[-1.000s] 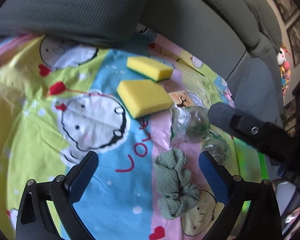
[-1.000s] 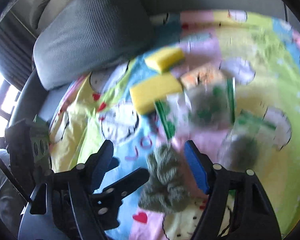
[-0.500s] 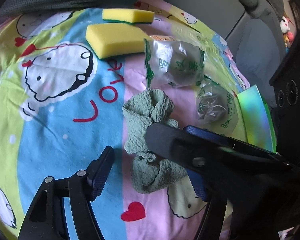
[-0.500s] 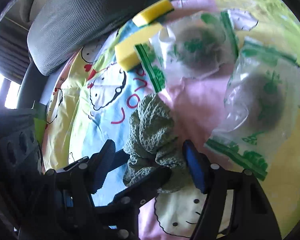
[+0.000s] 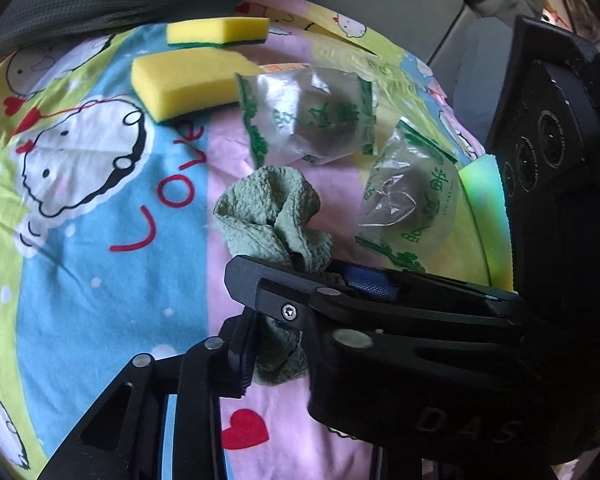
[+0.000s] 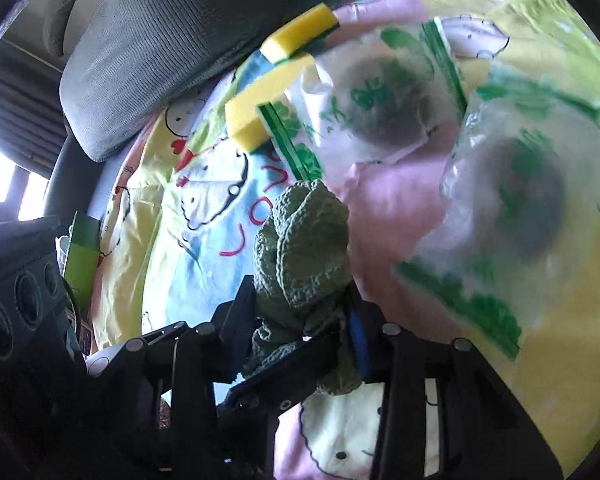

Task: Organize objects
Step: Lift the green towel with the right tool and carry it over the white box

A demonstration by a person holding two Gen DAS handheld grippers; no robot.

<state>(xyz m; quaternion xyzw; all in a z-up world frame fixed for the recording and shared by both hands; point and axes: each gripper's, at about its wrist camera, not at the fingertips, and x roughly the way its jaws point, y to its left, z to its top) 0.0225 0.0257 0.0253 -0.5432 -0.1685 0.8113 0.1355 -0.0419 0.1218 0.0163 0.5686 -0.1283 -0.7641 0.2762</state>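
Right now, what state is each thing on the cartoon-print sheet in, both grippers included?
Crumpled green textured cloth: bunched up, pinched by both grippers.
Right gripper: closed on the cloth.
Left gripper: closed on the cloth's lower end; its far finger is hidden.
Near yellow sponge: lying flat, untouched.
Far yellow sponge with green underside: lying flat, yellow side up.
Two clear green-printed plastic bags: lying on the sheet, each holding a dark round item.

Your right gripper (image 6: 304,340) has its fingers (image 6: 358,344) pinched on the crumpled green cloth (image 6: 304,256). Beyond it lie two yellow sponges (image 6: 256,116) and two clear green-printed bags (image 6: 380,92) on the cartoon bedsheet (image 6: 204,240).
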